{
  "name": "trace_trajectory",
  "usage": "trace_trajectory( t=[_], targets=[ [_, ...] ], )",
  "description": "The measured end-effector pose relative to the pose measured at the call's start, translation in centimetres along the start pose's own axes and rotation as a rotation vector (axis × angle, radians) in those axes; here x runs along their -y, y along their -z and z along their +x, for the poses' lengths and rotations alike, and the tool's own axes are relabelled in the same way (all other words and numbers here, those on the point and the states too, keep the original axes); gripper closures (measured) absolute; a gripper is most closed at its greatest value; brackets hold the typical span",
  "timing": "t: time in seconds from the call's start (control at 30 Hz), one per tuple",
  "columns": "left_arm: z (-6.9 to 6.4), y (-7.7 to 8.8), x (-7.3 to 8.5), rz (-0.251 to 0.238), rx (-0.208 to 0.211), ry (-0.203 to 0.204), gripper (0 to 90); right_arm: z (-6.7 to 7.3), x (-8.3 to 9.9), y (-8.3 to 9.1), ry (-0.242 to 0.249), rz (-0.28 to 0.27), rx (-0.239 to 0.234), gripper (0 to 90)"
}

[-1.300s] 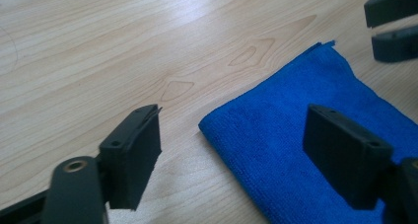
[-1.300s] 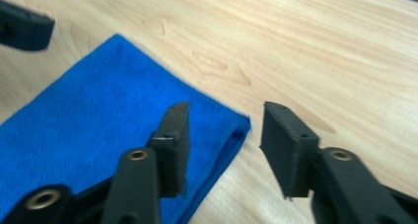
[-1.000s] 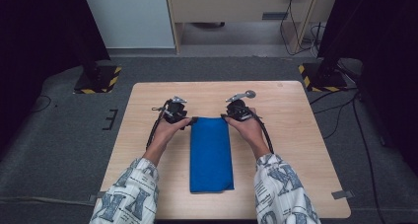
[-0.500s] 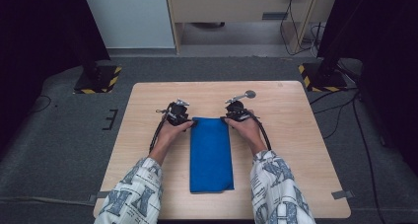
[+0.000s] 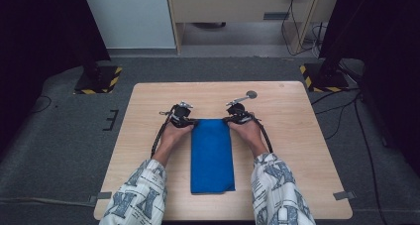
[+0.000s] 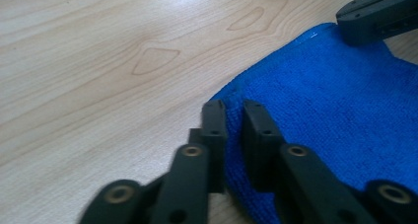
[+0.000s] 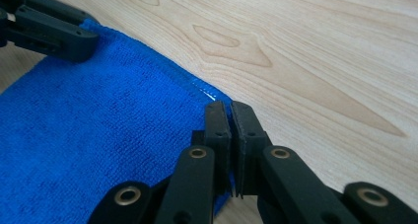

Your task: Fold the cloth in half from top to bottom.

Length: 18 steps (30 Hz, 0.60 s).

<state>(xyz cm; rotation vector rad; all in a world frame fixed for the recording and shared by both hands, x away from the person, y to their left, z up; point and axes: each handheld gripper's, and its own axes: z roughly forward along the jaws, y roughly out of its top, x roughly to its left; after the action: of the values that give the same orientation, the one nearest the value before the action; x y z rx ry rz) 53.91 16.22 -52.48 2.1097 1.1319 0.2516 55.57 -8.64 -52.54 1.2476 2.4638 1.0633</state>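
A blue cloth (image 5: 213,155), folded into a long strip, lies flat on the wooden table (image 5: 297,136), running from the middle toward the near edge. My left gripper (image 5: 190,121) is at its far left corner. In the left gripper view its jaws (image 6: 234,110) have just been closing and now pinch that corner of the cloth (image 6: 335,110). My right gripper (image 5: 229,120) is at the far right corner. Its jaws (image 7: 230,110) have also just closed and are pressed together on the hem of the cloth (image 7: 98,135). Each gripper view shows the other gripper (image 6: 379,14) (image 7: 49,29) across the cloth's far edge.
A small round grey disc (image 5: 251,93) lies on the table just beyond the right gripper. Bare wood surrounds the cloth on all sides. Black stands with yellow-striped bases (image 5: 96,79) (image 5: 324,76) sit on the floor past the far corners.
Both hands have stayed at the cloth's far corners, shifting only slightly. The cloth has not moved.
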Motion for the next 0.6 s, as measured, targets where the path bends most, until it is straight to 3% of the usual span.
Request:
trace_trajectory(
  t=[0.23,0.37,0.6],
  targets=[
    [-0.3,0.7,-0.4,-0.055,0.014,0.016,86.8,-0.1,-0.5,1.1,-0.006,-0.034,-0.003,87.6],
    [-0.6,1.7,-1.2,-0.104,0.008,0.007,86.8,-0.3,-0.9,2.0,-0.010,-0.058,-0.002,87.7],
    [-0.8,2.8,-2.0,-0.149,0.007,-0.005,86.7,-0.2,-1.9,3.3,0.001,-0.103,-0.001,87.7]
  ],
)
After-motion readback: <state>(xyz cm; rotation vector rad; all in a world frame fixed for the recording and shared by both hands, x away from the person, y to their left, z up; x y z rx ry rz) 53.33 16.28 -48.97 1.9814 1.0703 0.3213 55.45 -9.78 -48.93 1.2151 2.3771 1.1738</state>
